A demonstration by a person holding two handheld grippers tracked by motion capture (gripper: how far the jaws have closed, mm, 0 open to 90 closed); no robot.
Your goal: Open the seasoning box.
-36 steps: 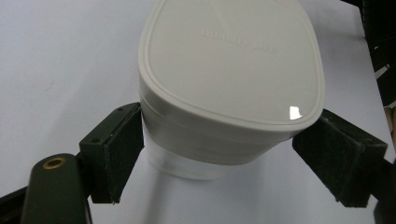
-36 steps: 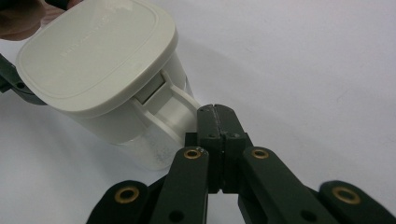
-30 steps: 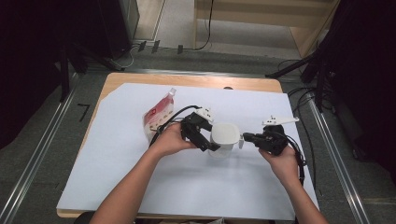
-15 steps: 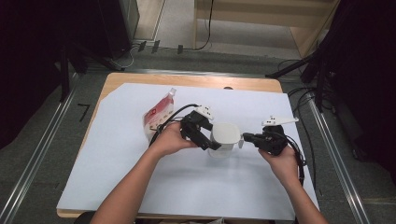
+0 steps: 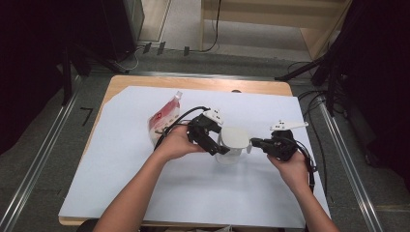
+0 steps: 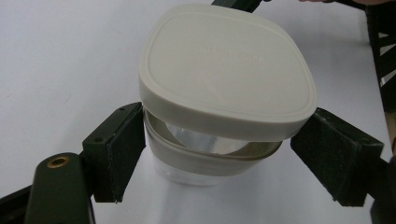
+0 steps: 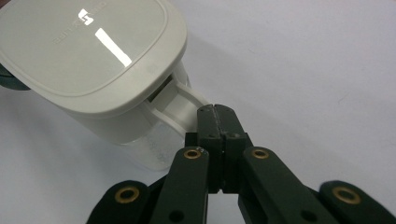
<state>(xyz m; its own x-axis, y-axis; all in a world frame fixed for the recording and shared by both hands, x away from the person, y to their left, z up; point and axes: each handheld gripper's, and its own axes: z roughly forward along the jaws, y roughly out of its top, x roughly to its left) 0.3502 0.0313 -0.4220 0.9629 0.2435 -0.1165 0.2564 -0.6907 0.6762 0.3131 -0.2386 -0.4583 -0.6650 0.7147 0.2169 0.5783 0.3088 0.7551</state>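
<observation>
Left claw (image 6: 219, 154) wide around lidded container (image 6: 224, 93), pads just off its sides; right claw (image 7: 215, 109) pinching container's side tab (image 7: 184, 100)

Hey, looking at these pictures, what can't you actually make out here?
- Contents of the clear container: its cream square lid covers it, left gripper view.
- Raised lettering on that lid: too faint; glare in right gripper view.
- Red-and-white pouch label: too small, high view.
- Right gripper on the handle tab: contact hidden.

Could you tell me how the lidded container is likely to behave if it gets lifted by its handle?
The container looks like clear, stiff plastic and seems empty, so probably light. Its lid sits askew, so it may slip off. Held by the handle alone, it would likely tilt.
</observation>
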